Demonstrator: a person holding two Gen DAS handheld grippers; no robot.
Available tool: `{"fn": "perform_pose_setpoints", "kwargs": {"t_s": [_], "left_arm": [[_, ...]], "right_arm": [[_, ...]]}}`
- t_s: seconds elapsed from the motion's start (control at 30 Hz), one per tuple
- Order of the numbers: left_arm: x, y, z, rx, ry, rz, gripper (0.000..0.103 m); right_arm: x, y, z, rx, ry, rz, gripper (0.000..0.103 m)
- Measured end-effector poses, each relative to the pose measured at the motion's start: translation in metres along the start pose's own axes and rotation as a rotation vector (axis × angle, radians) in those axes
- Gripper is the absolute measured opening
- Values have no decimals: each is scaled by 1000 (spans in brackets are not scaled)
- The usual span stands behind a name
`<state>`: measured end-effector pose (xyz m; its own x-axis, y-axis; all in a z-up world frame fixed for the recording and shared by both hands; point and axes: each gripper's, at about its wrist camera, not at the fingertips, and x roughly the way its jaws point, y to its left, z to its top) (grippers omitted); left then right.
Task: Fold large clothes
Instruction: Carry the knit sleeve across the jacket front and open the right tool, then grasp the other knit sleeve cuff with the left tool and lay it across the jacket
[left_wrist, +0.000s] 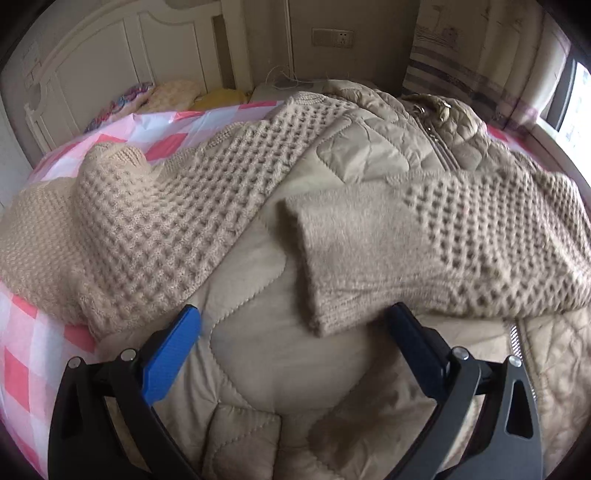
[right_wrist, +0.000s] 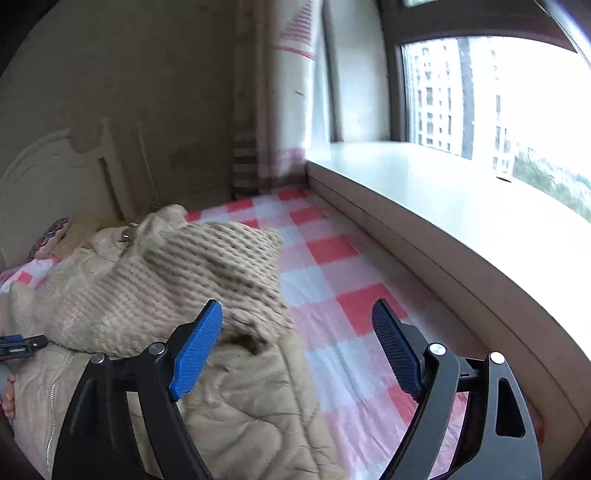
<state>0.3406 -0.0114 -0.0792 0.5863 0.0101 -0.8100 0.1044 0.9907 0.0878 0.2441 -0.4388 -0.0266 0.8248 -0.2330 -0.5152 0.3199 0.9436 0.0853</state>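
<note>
A beige quilted jacket (left_wrist: 280, 354) with waffle-knit sleeves lies spread on the bed. The right sleeve (left_wrist: 424, 240) is folded across the body, its fuzzy cuff (left_wrist: 314, 258) pointing left. The left sleeve (left_wrist: 166, 206) lies out to the left. My left gripper (left_wrist: 293, 325) is open and empty, just in front of the cuff. In the right wrist view the jacket (right_wrist: 240, 398) and knit sleeve (right_wrist: 177, 280) lie at left. My right gripper (right_wrist: 297, 332) is open and empty over the jacket's right edge and the sheet.
A pink and white checked sheet (right_wrist: 332, 295) covers the bed. A white headboard (left_wrist: 110, 55) and pillows (left_wrist: 173, 94) stand at the far end. A window ledge (right_wrist: 424, 206) runs along the bed's right side. The left gripper's tip (right_wrist: 22, 345) shows at far left.
</note>
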Motion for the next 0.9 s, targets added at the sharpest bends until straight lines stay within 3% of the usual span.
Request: {"fn": "perform_pose_setpoints", "kwargs": {"t_s": [0.13, 0.2, 0.23, 0.27, 0.33, 0.43, 0.53, 0.73, 0.8, 0.9], "left_arm": [[-3, -10, -4, 39, -41, 60, 101], [-3, -8, -4, 33, -40, 51, 101], [-2, -4, -4, 18, -32, 29, 101], [-2, -3, -5, 10, -28, 16, 101], [-10, 7, -7, -8, -30, -31, 101], [-32, 37, -12, -101, -97, -143, 101], [-51, 101, -15, -291, -168, -189, 101], [-63, 280, -40, -835, -224, -72, 97], [-60, 330, -49, -968, -208, -27, 91], [-47, 380, -51, -1072, -190, -10, 85]], "right_arm": [[14, 48, 17, -137, 29, 79, 81], [44, 67, 17, -177, 137, 66, 85], [69, 74, 10, -201, 245, 45, 87], [85, 78, 0, -228, 290, 8, 88], [94, 78, -4, -227, 310, -1, 91], [91, 68, -7, -198, 316, 22, 95], [91, 57, -8, -146, 329, 55, 98], [90, 58, -9, -146, 337, 56, 98], [91, 58, -9, -141, 339, 62, 98], [91, 57, -9, -141, 340, 62, 98]]}}
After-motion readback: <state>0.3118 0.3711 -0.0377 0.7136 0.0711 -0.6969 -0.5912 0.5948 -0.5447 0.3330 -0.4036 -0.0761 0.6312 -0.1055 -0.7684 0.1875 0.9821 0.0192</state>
